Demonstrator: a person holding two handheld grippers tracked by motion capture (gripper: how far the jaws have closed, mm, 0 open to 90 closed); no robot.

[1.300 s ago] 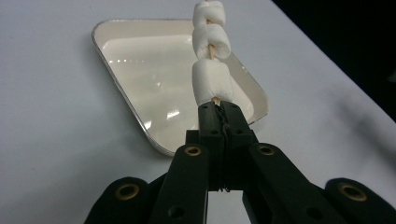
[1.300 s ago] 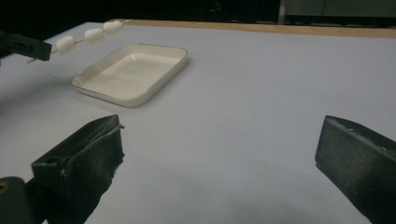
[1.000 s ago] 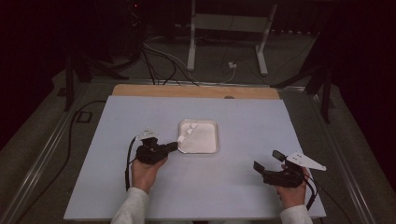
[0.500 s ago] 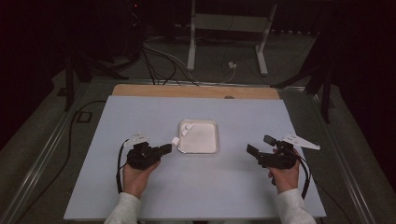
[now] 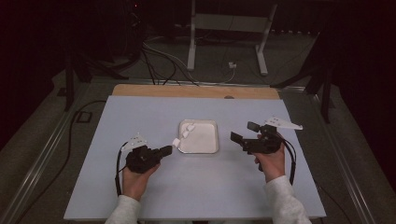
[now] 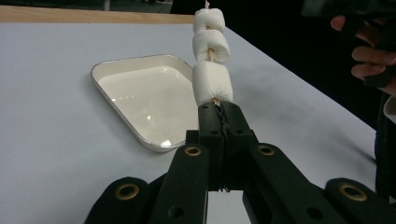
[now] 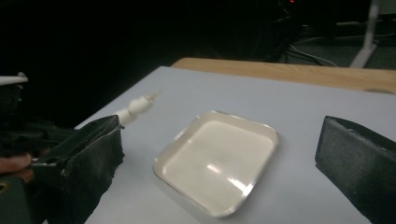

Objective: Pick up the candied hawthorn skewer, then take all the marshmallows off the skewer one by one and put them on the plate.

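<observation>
My left gripper [image 5: 169, 149] is shut on the butt of a thin wooden skewer threaded with three white marshmallows [image 5: 186, 132]. In the left gripper view the jaws [image 6: 219, 109] pinch the stick just below the lowest marshmallow [image 6: 212, 81], and the skewer slants up over the near left corner of a white square tray [image 5: 217, 137]. The tray [image 6: 112, 107] is bare inside. My right gripper [image 5: 243, 131] hovers just right of the tray with its jaws wide open and nothing between them. In the right gripper view those jaws [image 7: 223, 140] frame the tray [image 7: 187, 135], and the skewer [image 7: 137, 105] shows at the left.
A pale blue-grey mat [image 5: 140, 112] covers the table, with a wooden strip [image 5: 196, 91] along its far edge. Beyond it the dark floor holds cables [image 5: 163, 60] and a white stand's legs [image 5: 226, 42]. The other hand [image 6: 369, 46] shows at the upper right of the left gripper view.
My right gripper has risen and moved from the table's near right toward the tray, its jaws staying open. The left gripper has barely shifted and keeps its hold on the skewer.
</observation>
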